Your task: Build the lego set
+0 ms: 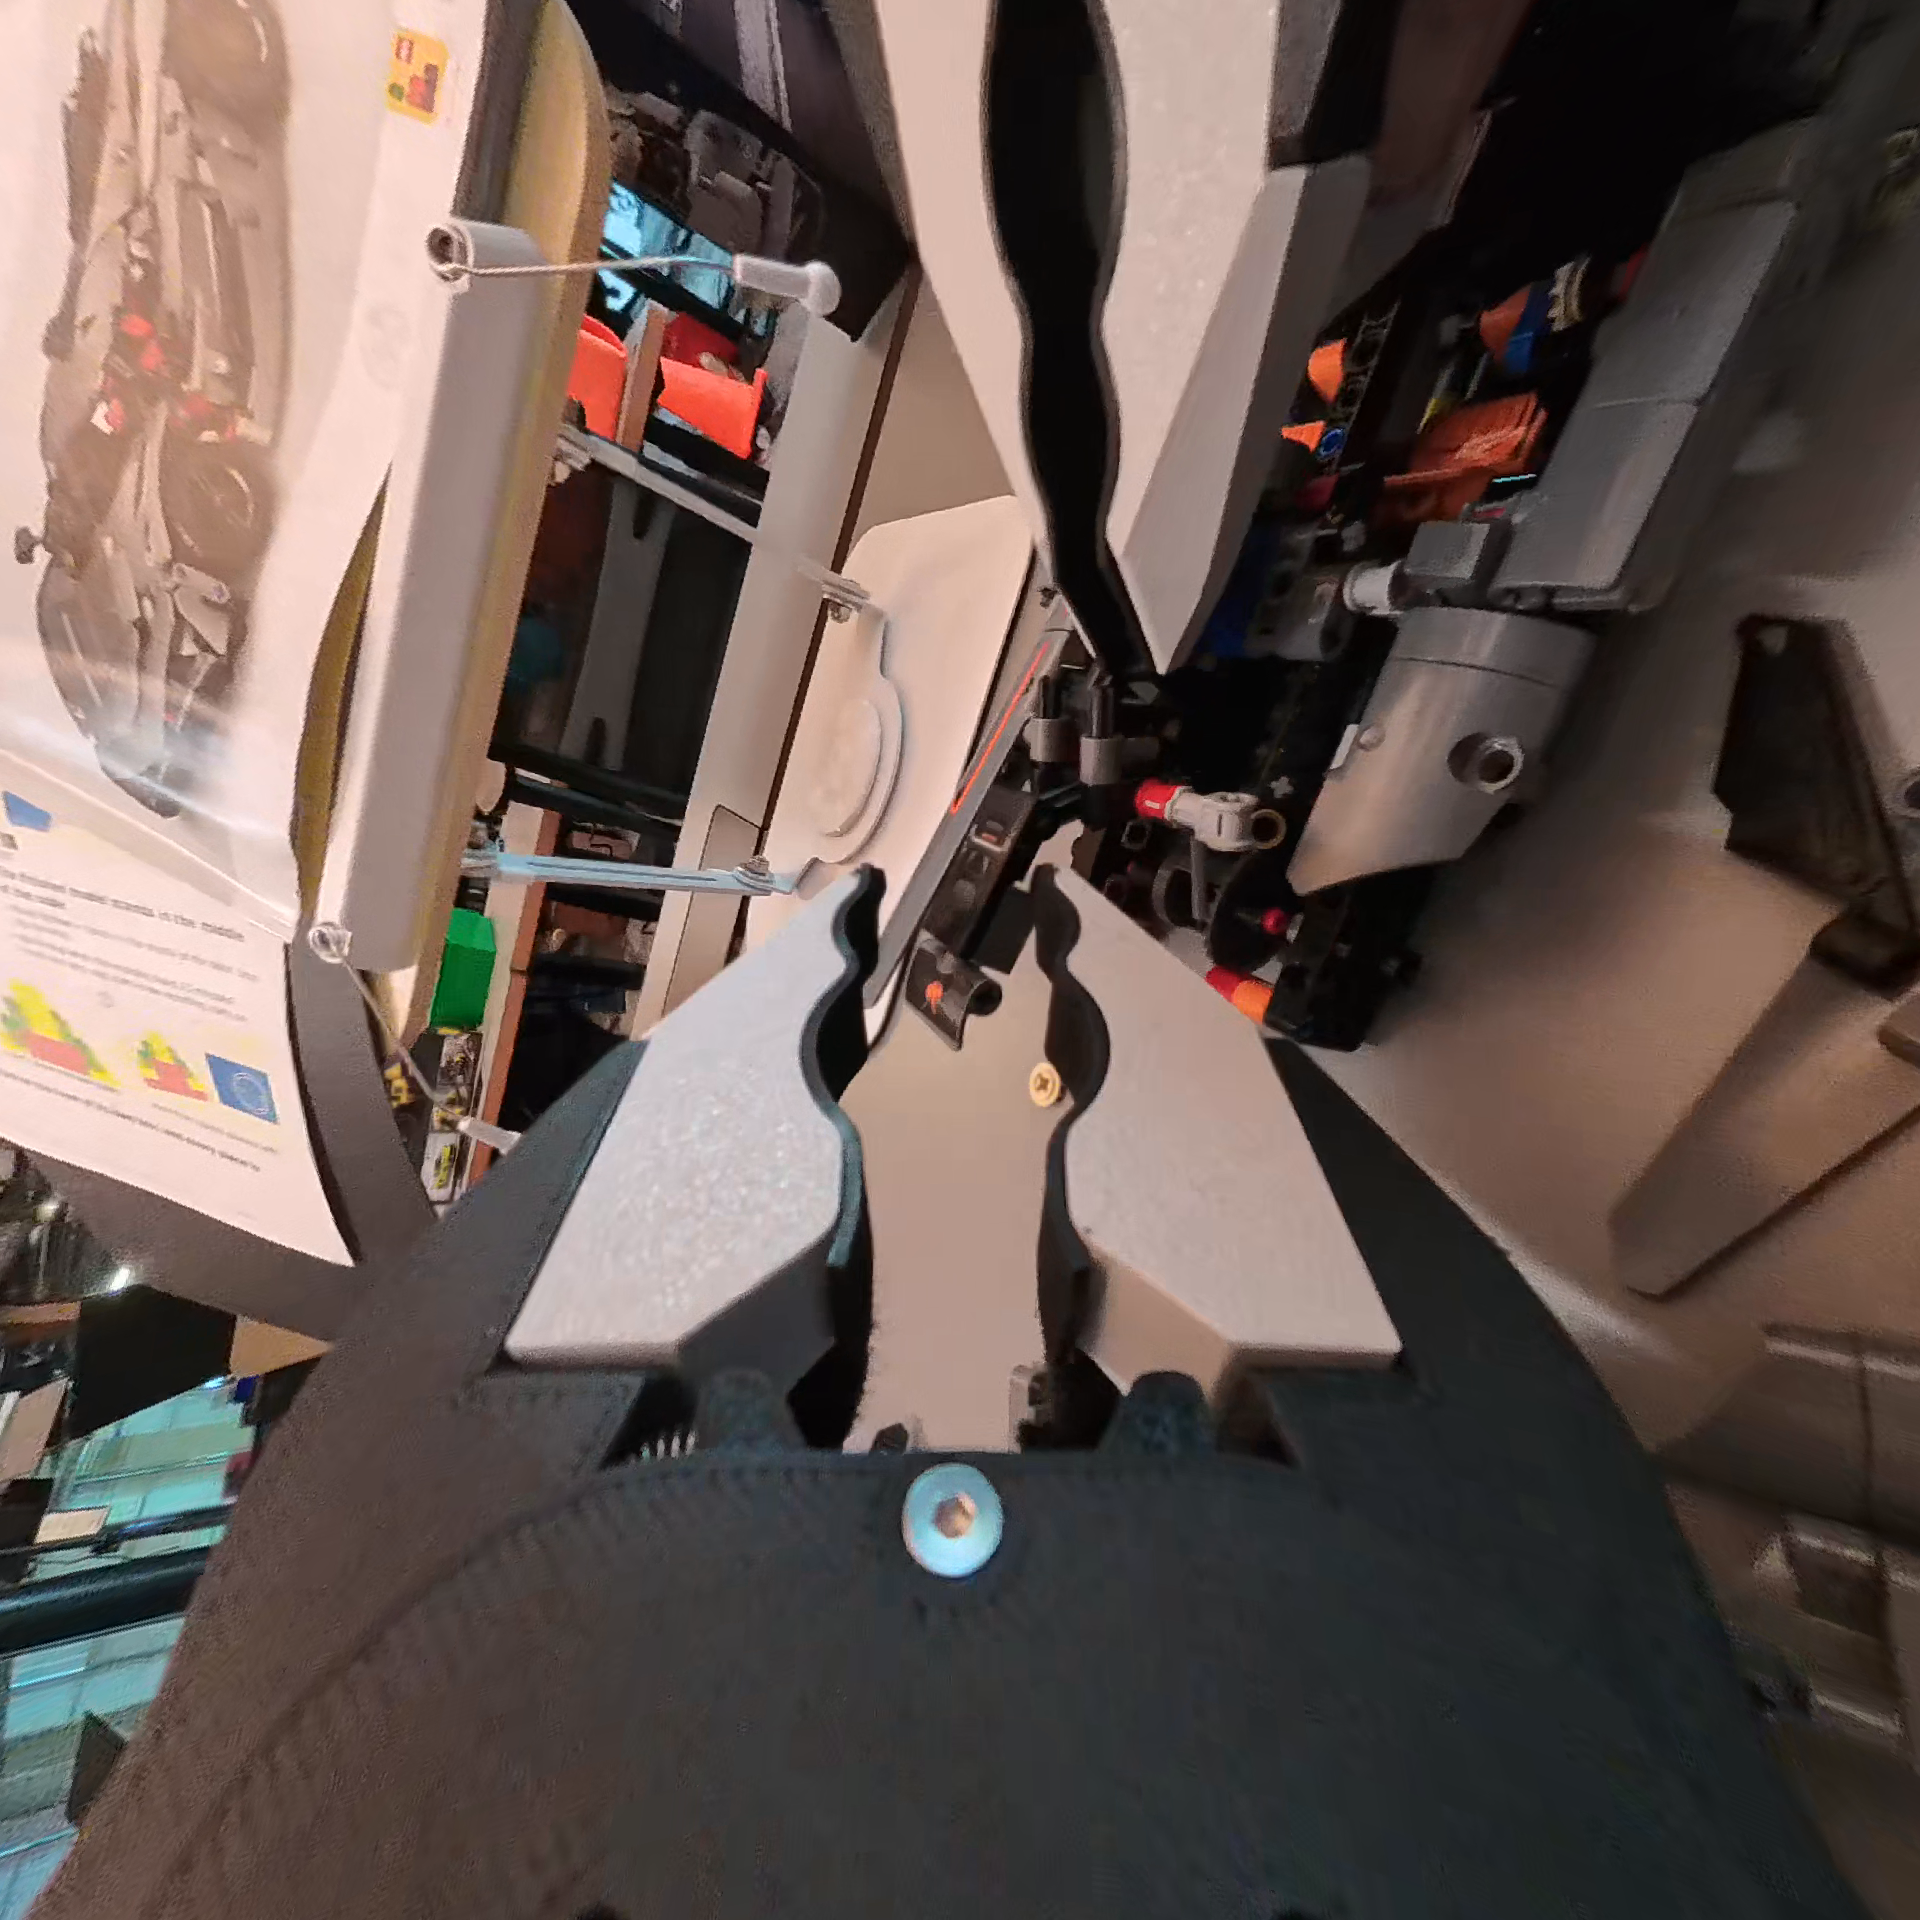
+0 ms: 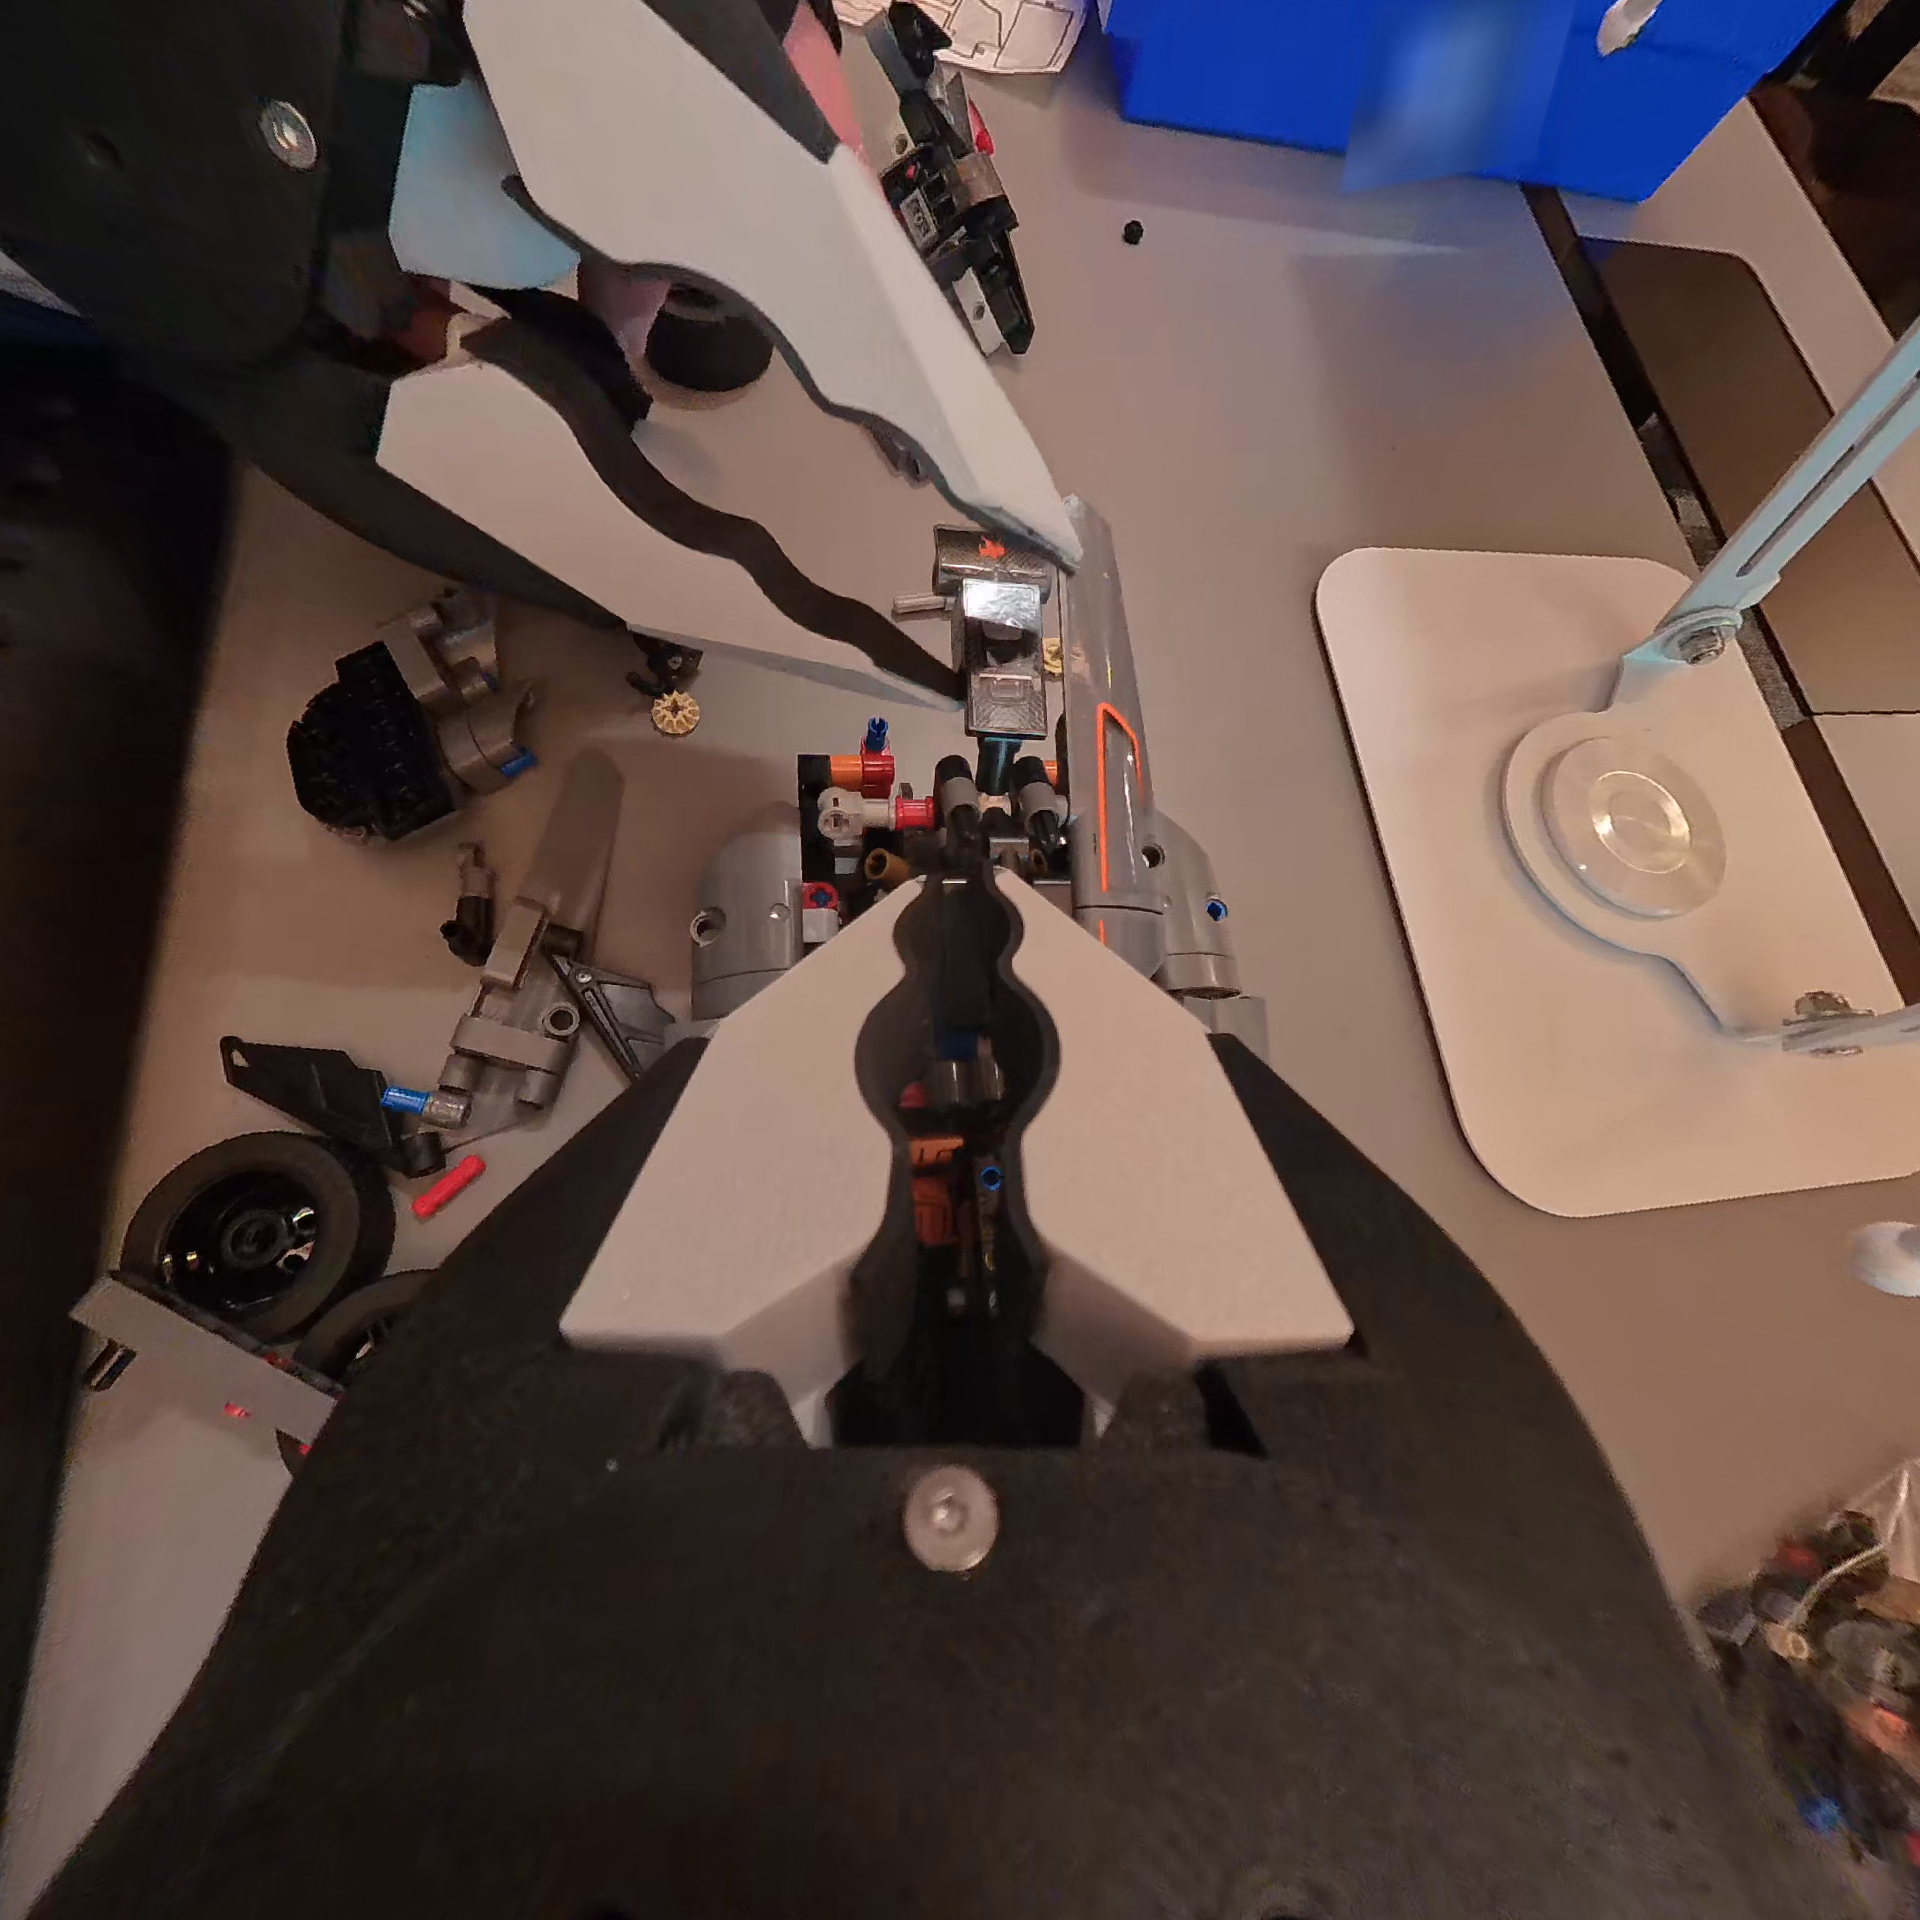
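- The partly built lego car (image 2: 966, 831) lies on the grey counter (image 2: 1299, 436), a black technic frame with grey curved body panels, red, orange and blue pins, and a long grey side panel with an orange stripe (image 2: 1117, 748).
- The right gripper (image 2: 961, 883) comes at the car from the near side; its jaws are drawn together on a black part of the frame, which runs down through the gap between them.
- The left gripper (image 2: 1013, 623) reaches in from the upper left of the right wrist view, its jaws apart, one tip touching the far end of the striped panel and the other beside a small shiny grey block (image 2: 1003, 665) at that end of the car.
- In the left wrist view the same jaws (image 1: 951, 894) stand open around that end of the model, with a tan gear (image 1: 1046, 1084) on the counter between them.
- Loose pieces lie to the left of the car: a black tyre with a grey hub part (image 2: 364, 748), a grey panel assembly (image 2: 530, 997), a wheel (image 2: 255, 1236), a red pin (image 2: 447, 1188) and another tan gear (image 2: 676, 713).
- A second small black assembly (image 2: 961, 208) lies farther off.
- A white stand base (image 2: 1558, 1091) sits to the right, and a blue bin (image 2: 1247, 73) stands at the far edge.
- A printed sheet showing the car (image 1: 156, 416) hangs on the stand in the left wrist view.
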`<state>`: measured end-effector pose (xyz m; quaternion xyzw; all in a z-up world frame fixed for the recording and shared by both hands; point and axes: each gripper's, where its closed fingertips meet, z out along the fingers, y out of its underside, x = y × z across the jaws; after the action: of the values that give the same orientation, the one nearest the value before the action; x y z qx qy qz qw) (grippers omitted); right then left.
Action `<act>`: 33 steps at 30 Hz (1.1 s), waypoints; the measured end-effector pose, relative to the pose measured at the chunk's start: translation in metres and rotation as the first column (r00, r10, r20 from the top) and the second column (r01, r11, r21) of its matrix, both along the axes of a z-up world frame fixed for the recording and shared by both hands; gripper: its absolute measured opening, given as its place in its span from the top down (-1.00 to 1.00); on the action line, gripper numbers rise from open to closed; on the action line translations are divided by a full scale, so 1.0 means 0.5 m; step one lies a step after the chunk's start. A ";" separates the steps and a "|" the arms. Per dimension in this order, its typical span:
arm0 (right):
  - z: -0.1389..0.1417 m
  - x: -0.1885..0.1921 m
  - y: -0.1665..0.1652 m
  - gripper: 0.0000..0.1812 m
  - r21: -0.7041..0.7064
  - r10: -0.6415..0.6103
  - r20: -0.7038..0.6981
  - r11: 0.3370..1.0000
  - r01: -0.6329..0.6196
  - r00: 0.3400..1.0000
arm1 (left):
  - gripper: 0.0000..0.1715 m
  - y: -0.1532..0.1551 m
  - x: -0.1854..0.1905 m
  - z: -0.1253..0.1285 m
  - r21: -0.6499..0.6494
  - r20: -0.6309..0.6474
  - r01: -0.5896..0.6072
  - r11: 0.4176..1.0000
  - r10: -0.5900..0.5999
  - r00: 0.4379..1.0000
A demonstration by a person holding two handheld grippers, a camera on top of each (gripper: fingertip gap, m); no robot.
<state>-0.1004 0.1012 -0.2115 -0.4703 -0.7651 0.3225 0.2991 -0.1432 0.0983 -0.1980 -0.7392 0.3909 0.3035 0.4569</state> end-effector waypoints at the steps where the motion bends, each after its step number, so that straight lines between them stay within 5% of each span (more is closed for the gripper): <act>1: 0.000 0.000 0.000 0.95 0.000 0.001 0.001 1.000 -0.001 1.000 | 0.67 -0.001 -0.002 0.002 -0.001 0.008 0.001 1.000 -0.001 1.000; 13: -0.002 -0.001 0.004 0.95 -0.002 -0.025 0.017 1.000 0.025 1.000 | 0.90 0.016 0.006 -0.008 0.010 -0.222 -0.003 1.000 0.005 0.975; 20: -0.010 -0.006 -0.019 0.95 0.009 0.013 0.036 1.000 -0.013 0.999 | 1.00 0.030 0.019 0.050 0.066 0.119 -0.066 0.996 0.057 0.991; 24: -0.008 -0.002 0.003 0.94 -0.030 -0.020 0.031 0.999 0.021 0.999 | 1.00 0.035 0.017 -0.003 -0.028 0.075 -0.042 0.999 0.043 0.996; 30: -0.007 0.002 0.002 0.95 -0.035 -0.004 0.032 0.999 0.005 0.999 | 1.00 -0.017 -0.027 0.021 -0.042 0.162 -0.033 0.999 0.039 0.986; 33: -0.007 0.002 0.002 0.95 -0.036 0.000 0.032 0.999 0.001 0.999 | 0.99 -0.056 0.008 0.004 -0.102 0.186 0.073 0.992 -0.053 0.981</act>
<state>-0.0994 0.1020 -0.2149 -0.4810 -0.7637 0.3284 0.2784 -0.1390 0.0701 -0.1961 -0.7750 0.3863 0.1980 0.4593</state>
